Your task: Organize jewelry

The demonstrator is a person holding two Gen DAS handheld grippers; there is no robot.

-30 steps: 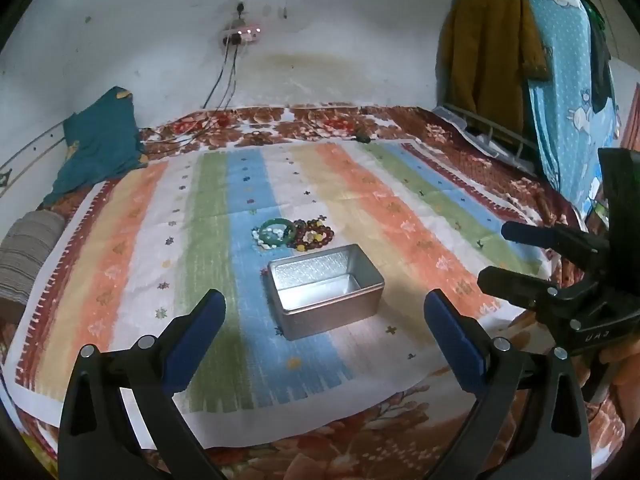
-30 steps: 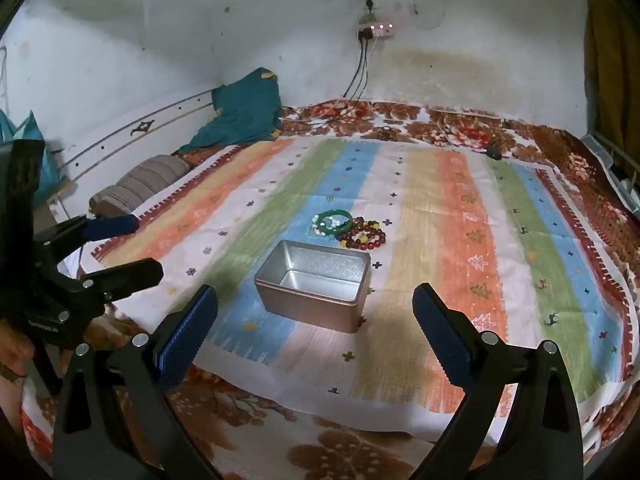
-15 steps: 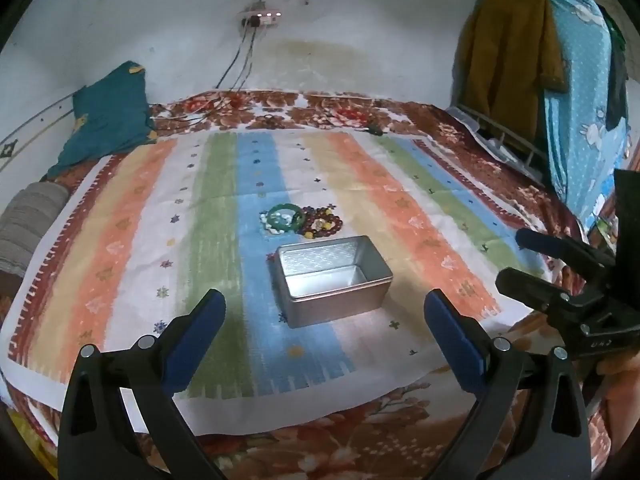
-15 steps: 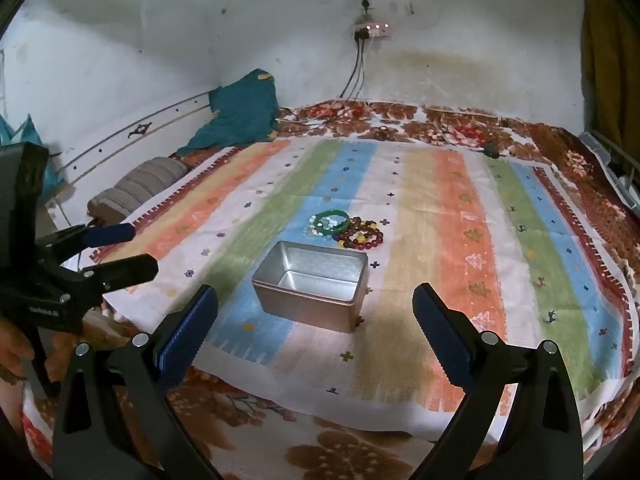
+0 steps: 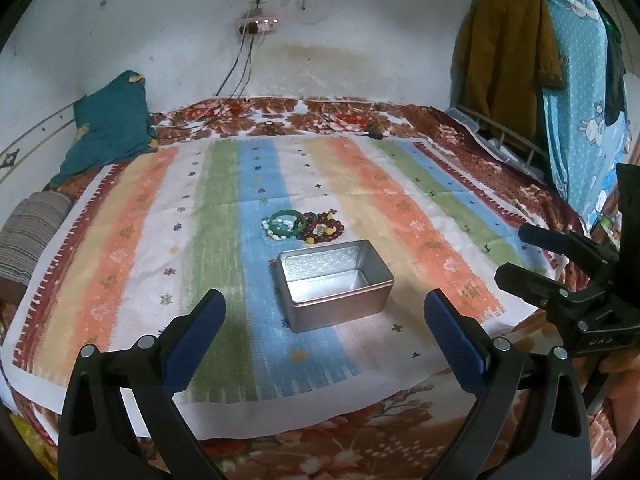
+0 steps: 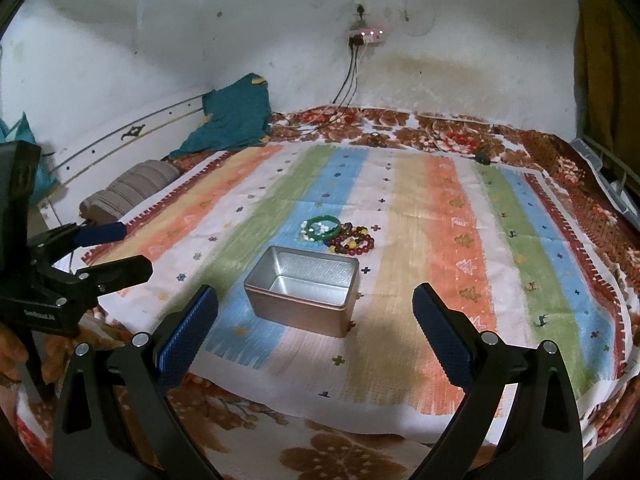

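Note:
An open, empty silver tin (image 5: 335,285) stands on the striped cloth (image 5: 224,240) on the bed; it also shows in the right wrist view (image 6: 302,289). Just behind it lies a pile of jewelry: a green bangle (image 5: 286,222) over pale beads and dark red bead bracelets (image 5: 326,230). In the right wrist view the bangle (image 6: 325,226) and the red beads (image 6: 352,241) lie the same way. My left gripper (image 5: 325,320) is open and empty, above the cloth's near edge in front of the tin. My right gripper (image 6: 315,316) is open and empty, also in front of the tin.
A teal cloth (image 5: 108,128) and a striped pillow (image 5: 28,232) lie at the bed's left. Cables hang from a wall socket (image 5: 258,26). Clothes hang on a rack (image 5: 520,60) at the right. A floral blanket (image 6: 340,448) lies under the striped cloth.
Both grippers have moved slightly forward and higher toward the tin. They stay open and empty. The tin and jewelry have not moved.

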